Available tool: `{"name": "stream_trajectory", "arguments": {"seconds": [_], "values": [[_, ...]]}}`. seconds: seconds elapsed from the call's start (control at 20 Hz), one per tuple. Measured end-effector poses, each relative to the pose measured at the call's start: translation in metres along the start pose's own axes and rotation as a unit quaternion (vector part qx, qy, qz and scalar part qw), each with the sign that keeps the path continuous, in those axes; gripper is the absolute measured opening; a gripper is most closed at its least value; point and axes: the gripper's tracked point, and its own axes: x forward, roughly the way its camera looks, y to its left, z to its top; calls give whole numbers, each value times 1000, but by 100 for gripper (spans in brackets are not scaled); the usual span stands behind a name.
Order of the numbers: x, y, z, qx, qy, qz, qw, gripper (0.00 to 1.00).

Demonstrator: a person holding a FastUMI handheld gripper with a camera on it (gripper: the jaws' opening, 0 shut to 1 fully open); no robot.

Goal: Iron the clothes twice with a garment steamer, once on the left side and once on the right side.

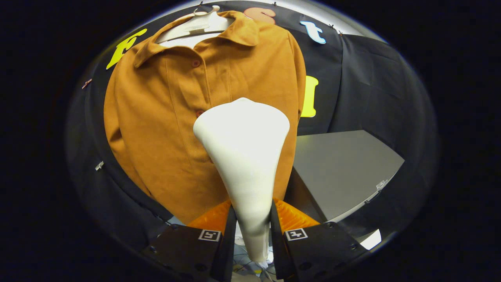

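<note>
Item: garment steamer (pixel 244 156). White, smooth hard shell, narrow handle widening to a broad head. Held upright between the fingers of the tongs (pixel 252 227), which are closed narrow on its handle, one finger pressing each side. Judged light to moderate in weight, rigid, and somewhat slippery; the grip low on the handle looks sound, though the head could rock about it if pushed hard. Head stands in front of the shirt's button line, at mid-chest; whether it touches the cloth cannot be told.

Item: shirt (pixel 164 117). Brown, collared, buttoned front, hung on a pale hanger (pixel 195 25) against the booth's black wall. Judged soft, light and free-hanging, so it will likely swing or bunch under pressure; gentle passes are advised.

Item: table (pixel 344 172). Grey, flat top, beside the shirt's side seam and beyond the fingers. Its near corner lies close to the shirt's lower hem on that side.

Room: open wall space beside the shirt's far sleeve gives free travel. On the table side, room appears tighter low down, wider higher up.
</note>
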Motion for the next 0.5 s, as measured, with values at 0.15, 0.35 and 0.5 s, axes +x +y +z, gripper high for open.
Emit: {"name": "stream_trajectory", "arguments": {"seconds": [0.15, 0.35, 0.5], "values": [[-11, -6, 26, 5, -31, 3, 999, 45], [-24, -13, 63, 6, -79, 15, 997, 45], [-37, -10, 86, 2, -120, 29, 992, 45]]}}
